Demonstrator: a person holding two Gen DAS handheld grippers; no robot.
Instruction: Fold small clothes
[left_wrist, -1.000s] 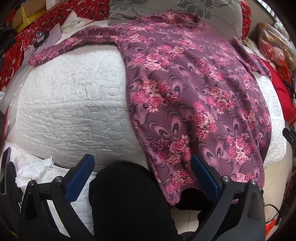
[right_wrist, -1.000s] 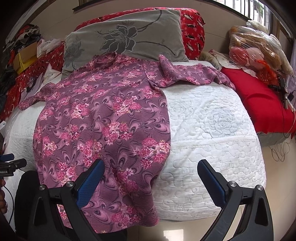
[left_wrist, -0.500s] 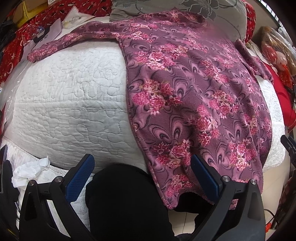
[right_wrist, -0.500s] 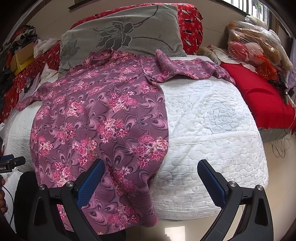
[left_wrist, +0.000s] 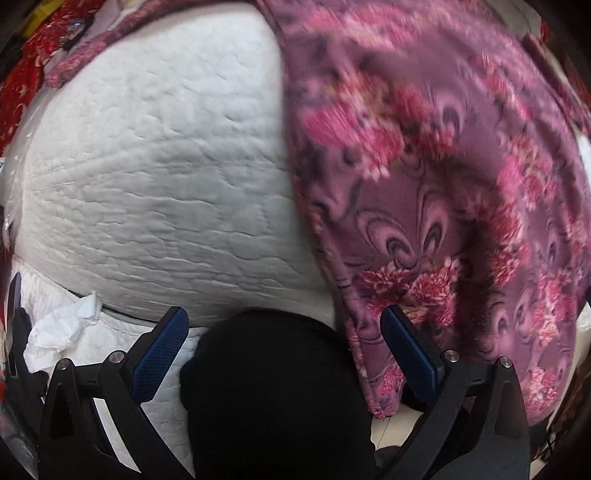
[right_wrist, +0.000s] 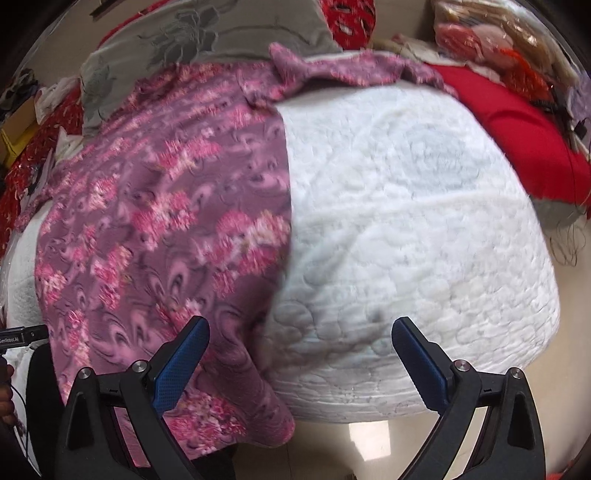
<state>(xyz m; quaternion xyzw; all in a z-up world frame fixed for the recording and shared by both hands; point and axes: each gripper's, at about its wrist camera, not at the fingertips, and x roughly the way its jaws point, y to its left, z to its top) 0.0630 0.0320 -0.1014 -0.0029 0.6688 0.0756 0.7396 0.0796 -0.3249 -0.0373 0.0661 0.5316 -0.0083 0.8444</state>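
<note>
A purple garment with pink flowers (left_wrist: 436, 155) lies spread on a white quilted bed (left_wrist: 159, 173), its hem hanging over the front edge. It also shows in the right wrist view (right_wrist: 166, 221), with one sleeve (right_wrist: 343, 66) stretched toward the right. My left gripper (left_wrist: 284, 328) is open and empty, close to the garment's lower left hem corner (left_wrist: 384, 391). My right gripper (right_wrist: 299, 339) is open and empty, close to the hem's right edge (right_wrist: 273, 387). Both views are blurred.
A black-clad knee (left_wrist: 273, 391) sits between the left gripper's fingers. Crumpled white paper (left_wrist: 59, 328) lies at the lower left. A grey flowered pillow (right_wrist: 207, 40) and a red cushion (right_wrist: 517, 122) lie at the bed's far side. Bagged items (right_wrist: 491, 37) are at top right.
Both grippers have moved forward and down toward the garment's hanging hem, so bed and garment look larger. Both stay open.
</note>
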